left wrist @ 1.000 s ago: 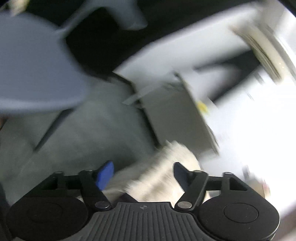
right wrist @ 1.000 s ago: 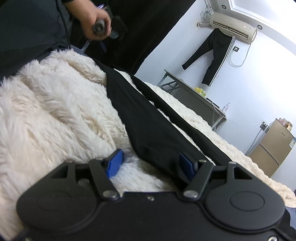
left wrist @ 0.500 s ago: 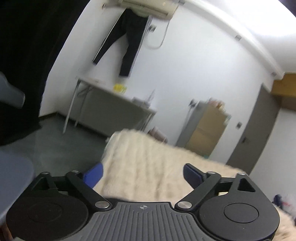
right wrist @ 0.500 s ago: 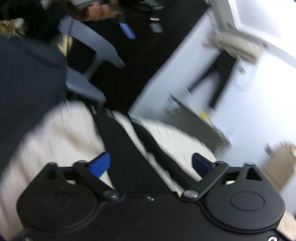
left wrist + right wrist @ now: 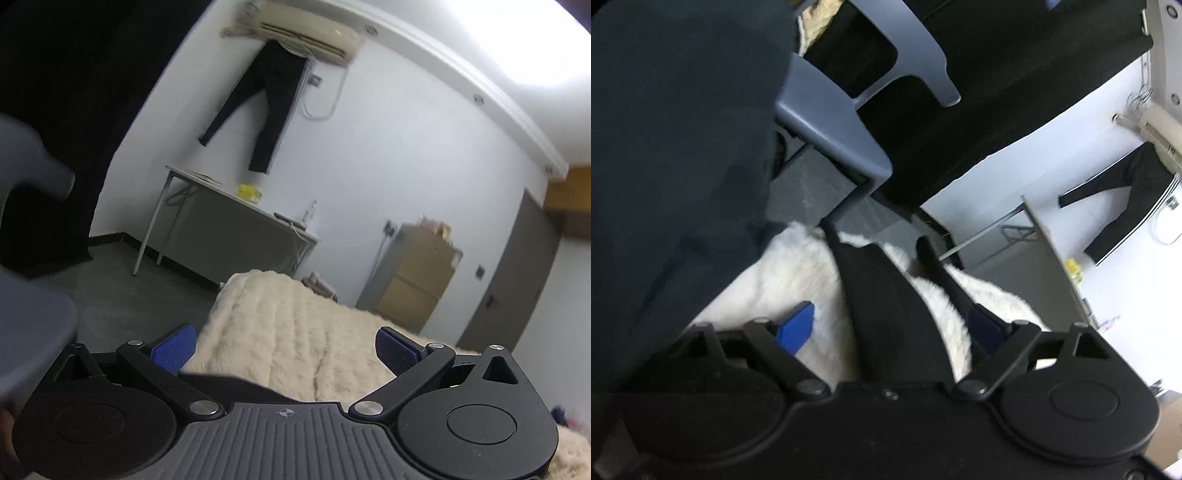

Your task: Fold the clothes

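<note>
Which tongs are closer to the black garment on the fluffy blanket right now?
Right. The right tongs sit open directly over the black garment, which runs between their tips. The left tongs face bare fluffy blanket, only a dark edge showing below them.

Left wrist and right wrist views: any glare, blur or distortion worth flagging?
Left wrist: ceiling light blown out top right, fisheye bends the wall line, grey chair smeared. Right wrist: mild motion blur on the cream fleece, dark garment lacks detail.

The left claw (image 5: 286, 349) now levels toward the far wall over the fleece (image 5: 295, 332); the right claw (image 5: 892, 326) tilts off the black garment (image 5: 886, 306) toward the chair (image 5: 831, 122)
</note>
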`<action>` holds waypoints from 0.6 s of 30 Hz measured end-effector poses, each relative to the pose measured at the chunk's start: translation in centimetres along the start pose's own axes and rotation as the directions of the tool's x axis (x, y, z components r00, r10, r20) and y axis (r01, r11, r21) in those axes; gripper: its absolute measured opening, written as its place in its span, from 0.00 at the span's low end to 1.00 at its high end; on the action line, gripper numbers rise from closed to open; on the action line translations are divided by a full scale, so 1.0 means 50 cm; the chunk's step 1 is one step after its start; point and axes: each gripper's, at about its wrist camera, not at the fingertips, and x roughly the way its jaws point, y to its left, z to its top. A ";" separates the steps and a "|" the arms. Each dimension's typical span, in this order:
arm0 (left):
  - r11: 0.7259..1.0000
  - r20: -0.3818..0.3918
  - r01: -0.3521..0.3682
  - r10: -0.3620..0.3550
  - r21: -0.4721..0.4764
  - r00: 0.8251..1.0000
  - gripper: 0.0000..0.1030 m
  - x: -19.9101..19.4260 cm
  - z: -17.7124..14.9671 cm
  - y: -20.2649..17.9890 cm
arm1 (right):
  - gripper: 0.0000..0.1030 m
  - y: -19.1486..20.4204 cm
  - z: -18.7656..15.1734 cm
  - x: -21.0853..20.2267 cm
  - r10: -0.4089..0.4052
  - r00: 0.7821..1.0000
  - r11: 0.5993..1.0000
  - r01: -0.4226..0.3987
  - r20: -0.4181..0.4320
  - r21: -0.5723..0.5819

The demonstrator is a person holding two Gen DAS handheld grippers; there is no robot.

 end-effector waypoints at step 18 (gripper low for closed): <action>0.959 0.149 0.067 -0.026 -0.275 0.988 1.00 -0.107 -0.042 0.188 | 0.07 -0.035 0.083 0.051 0.057 0.998 0.973 -0.053 -0.015 0.224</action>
